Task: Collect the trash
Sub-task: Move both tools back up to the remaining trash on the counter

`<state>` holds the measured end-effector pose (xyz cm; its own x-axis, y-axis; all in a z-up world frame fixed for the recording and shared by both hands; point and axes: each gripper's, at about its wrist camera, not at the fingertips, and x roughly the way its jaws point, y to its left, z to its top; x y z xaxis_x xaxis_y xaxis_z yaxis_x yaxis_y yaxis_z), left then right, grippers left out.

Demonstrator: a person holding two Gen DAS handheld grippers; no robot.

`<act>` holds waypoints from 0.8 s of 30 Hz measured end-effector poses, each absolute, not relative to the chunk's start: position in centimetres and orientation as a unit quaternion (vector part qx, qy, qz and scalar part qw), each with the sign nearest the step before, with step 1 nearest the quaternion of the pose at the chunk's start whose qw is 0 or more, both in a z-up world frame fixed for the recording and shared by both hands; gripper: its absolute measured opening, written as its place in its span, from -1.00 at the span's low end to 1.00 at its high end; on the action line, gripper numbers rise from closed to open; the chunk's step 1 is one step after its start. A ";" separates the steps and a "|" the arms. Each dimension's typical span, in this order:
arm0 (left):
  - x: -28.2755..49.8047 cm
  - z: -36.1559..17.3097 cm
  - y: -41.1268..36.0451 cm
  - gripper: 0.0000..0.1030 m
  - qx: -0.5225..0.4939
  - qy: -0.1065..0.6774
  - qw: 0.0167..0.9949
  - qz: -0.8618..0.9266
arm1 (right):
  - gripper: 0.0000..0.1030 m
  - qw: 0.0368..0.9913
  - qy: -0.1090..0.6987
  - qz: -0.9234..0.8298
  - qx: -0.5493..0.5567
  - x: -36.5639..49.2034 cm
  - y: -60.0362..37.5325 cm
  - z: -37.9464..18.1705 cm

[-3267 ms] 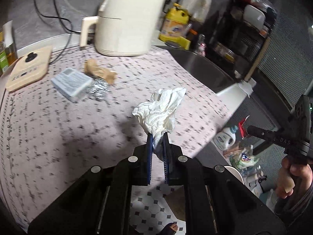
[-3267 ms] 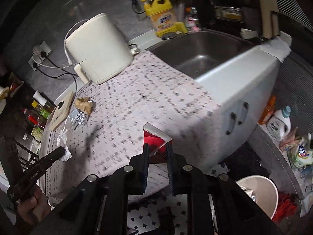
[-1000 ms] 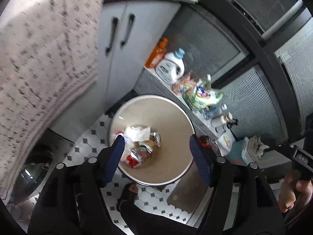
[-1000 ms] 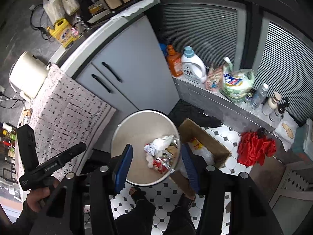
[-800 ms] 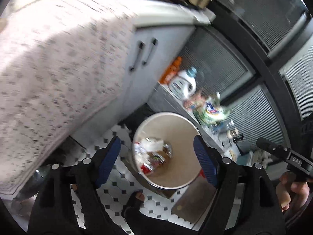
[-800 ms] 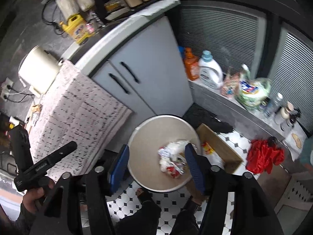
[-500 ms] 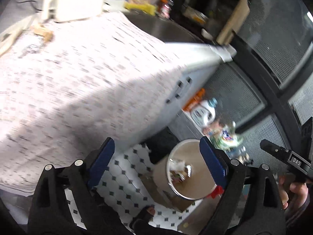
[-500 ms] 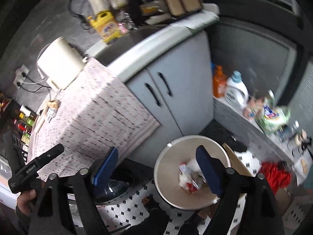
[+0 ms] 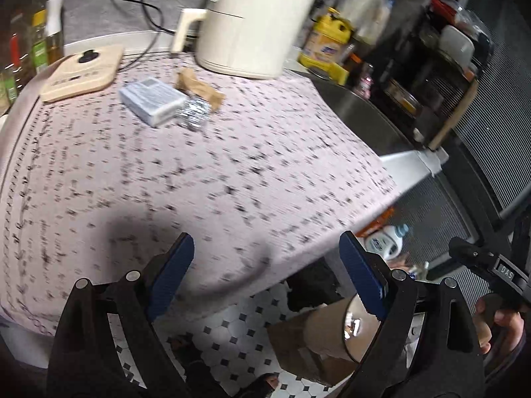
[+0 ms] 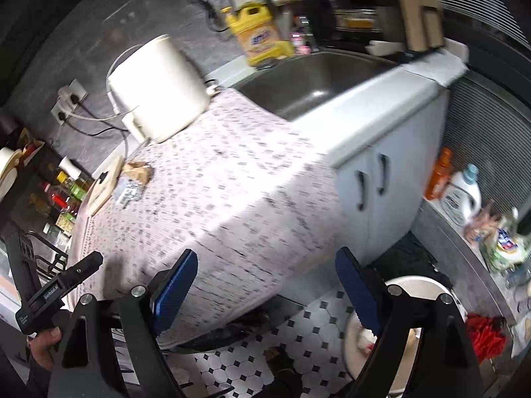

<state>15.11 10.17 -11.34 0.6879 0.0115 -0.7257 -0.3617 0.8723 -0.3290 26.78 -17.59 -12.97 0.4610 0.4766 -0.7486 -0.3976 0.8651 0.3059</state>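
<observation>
The table (image 9: 205, 179), under its speckled pink cloth, fills most of both views. At its far edge stands a cream cooker (image 9: 255, 23), with the sink (image 10: 318, 79) to its right and a yellow jug (image 10: 262, 39) behind the sink.

The bin (image 10: 418, 285) stands on the tiled floor at the near right, below the table edge. Part of its rim and some trash inside show behind your right tongs' right finger.

The remaining trash lies at the far left of the table, near the cooker: a grey box (image 9: 151, 99), crumpled foil (image 9: 195, 112) touching the box's right side, and a brown paper wad (image 9: 199, 88) just beyond the foil. A wooden board (image 9: 83, 73) lies left of them.

Your left tongs (image 9: 265, 273) stand wide apart with nothing between the pads, over the near table edge. The box, foil and wad lie well beyond them, up and to the left.

Your right tongs (image 10: 265, 287) are likewise spread and empty, over the table's near corner. The trash pile lies far off to their left (image 10: 132, 182).
</observation>
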 end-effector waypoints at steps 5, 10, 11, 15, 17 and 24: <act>13.7 -10.2 15.2 0.75 -0.236 0.362 0.892 0.134 | 0.61 0.845 0.451 0.286 0.022 27.7 -10.5 -12.9; 12.4 -9.8 20.4 0.78 -0.248 0.344 0.892 0.159 | 0.61 0.838 0.450 0.307 0.000 28.2 -3.7 -13.1; 12.2 -9.8 21.3 0.78 -0.249 0.342 0.892 0.161 | 0.61 0.838 0.449 0.310 -0.003 28.3 -2.7 -13.1; 11.8 -9.7 24.8 0.85 -0.252 0.335 0.892 0.168 | 0.61 0.837 0.443 0.321 -0.015 28.5 2.2 -13.0; 11.6 -9.8 26.4 0.88 -0.251 0.332 0.892 0.174 | 0.61 0.837 0.441 0.323 -0.020 28.5 4.2 -13.0; 11.6 -10.3 30.4 0.88 -0.262 0.333 0.889 0.173 | 0.59 0.835 0.440 0.328 -0.041 28.2 9.9 -12.9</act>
<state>11.58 30.40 -10.27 0.7185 0.1324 -0.6828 -0.4815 0.8032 -0.3509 28.23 9.86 -12.89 0.3969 0.5116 -0.7621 -0.5842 0.7812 0.2201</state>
